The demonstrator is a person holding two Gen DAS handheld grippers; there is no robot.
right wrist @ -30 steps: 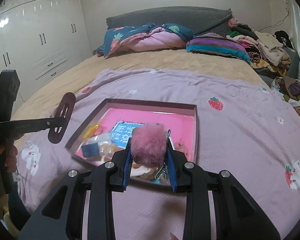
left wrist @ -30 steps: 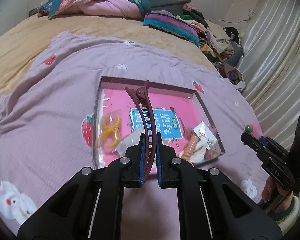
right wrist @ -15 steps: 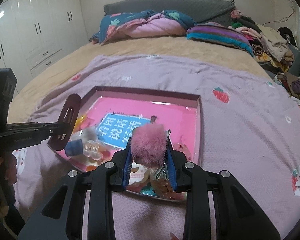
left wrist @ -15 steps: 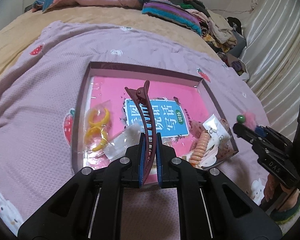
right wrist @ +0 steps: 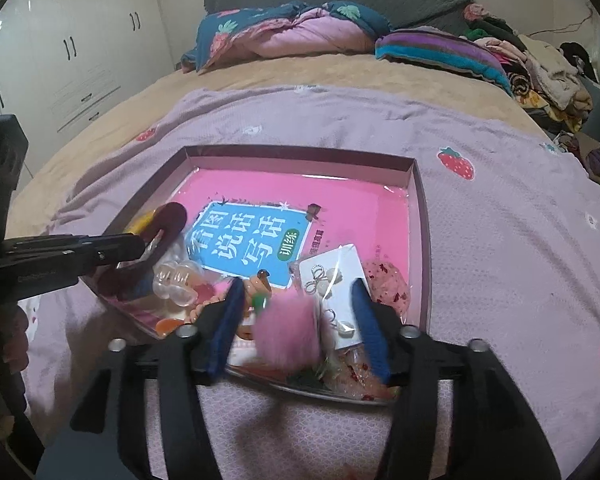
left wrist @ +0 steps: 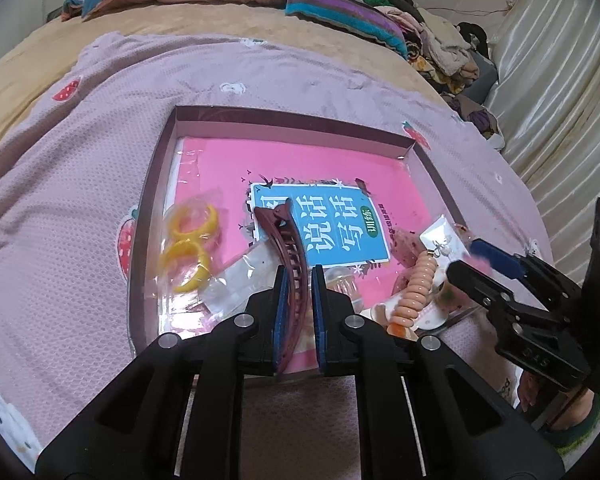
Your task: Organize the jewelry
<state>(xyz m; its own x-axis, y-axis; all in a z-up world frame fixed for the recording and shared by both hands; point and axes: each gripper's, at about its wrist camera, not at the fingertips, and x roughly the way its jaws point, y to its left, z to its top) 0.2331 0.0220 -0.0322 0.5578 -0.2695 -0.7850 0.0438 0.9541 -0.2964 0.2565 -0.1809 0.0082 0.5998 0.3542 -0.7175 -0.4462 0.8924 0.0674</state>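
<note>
- A bedroom is seen, with a lilac strawberry-print blanket (right wrist: 500, 264) spread over a tan bedsheet (right wrist: 340, 72), and a shallow open box (right wrist: 422, 240) laid on the blanket.
- Nearest in the left wrist view, the left gripper (left wrist: 299, 280) is shown clamped on a maroon hair clip (left wrist: 286, 248); the blue pads are pressed to the clip's sides, and its beak is pointed away over the box.
- Nearest in the right wrist view, the right gripper (right wrist: 298, 320) is seen with its jaws having just been opening; a gap is visible on each side of the pink pom-pom (right wrist: 290, 334) between them, so no grip is shown.
- The pom-pom is located over the near right corner of the box, blurred, with a green bead (right wrist: 259, 303) at its left edge.
- Just beyond it, a clear packet of earrings (right wrist: 332, 276) is laid in the box, beside a speckled pink item (right wrist: 388, 282).
- A peach spiral hair tie (left wrist: 418, 284) is found by the near right side of the box.
- Two yellow rings in a clear bag (left wrist: 190, 240) are placed along the left side.
- The floor of the box is covered by a pink booklet with a blue label (left wrist: 332, 232).
- Farther off, a folded quilt (right wrist: 292, 36) and a striped cushion (right wrist: 440, 54) are seen at the head of the bed.
- A pile of clothes (right wrist: 540, 68) is heaped at the right, and white wardrobes (right wrist: 68, 48) are stood at the left.
</note>
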